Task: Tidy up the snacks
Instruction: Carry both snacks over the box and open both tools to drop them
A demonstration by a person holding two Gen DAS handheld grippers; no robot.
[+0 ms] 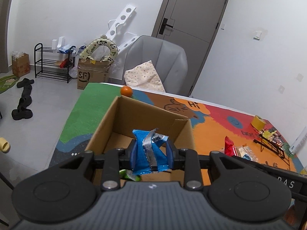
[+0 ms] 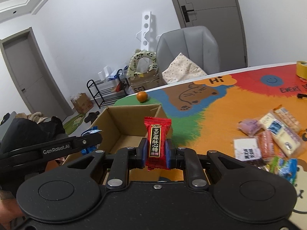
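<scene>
Left gripper (image 1: 151, 153): you have its blue pads clamped on a crumpled blue packet (image 1: 147, 149) with a silver seam, held upright over the open cardboard box (image 1: 107, 122).
Right gripper (image 2: 156, 151): you have it pinched narrow on one red candy (image 2: 157, 141), upright, with gold characters on a black strip, in front of the box's (image 2: 115, 126) near rim.
Box edges: four plain brown walls, top open; in the left view a torn notch shows on the far wall at about 1 o'clock. A green wrapper (image 1: 130, 175) peeks out below the blue packet.
Open room: bare box floor shows behind both held snacks; at 3 o'clock of the box, the orange part of the table mat (image 2: 216, 118) lies free up to the snack pile.
Table edge: the white far rim runs just behind one orange fruit (image 1: 126, 91) at 12 o'clock of the box.
Count: one box, one fruit, one yellow tape roll (image 2: 301, 69), two held snacks.
Snack pile (image 2: 272, 140): loose packets at 3 o'clock in the right view, overlapping and partly blurred, so you cannot count them exactly.
</scene>
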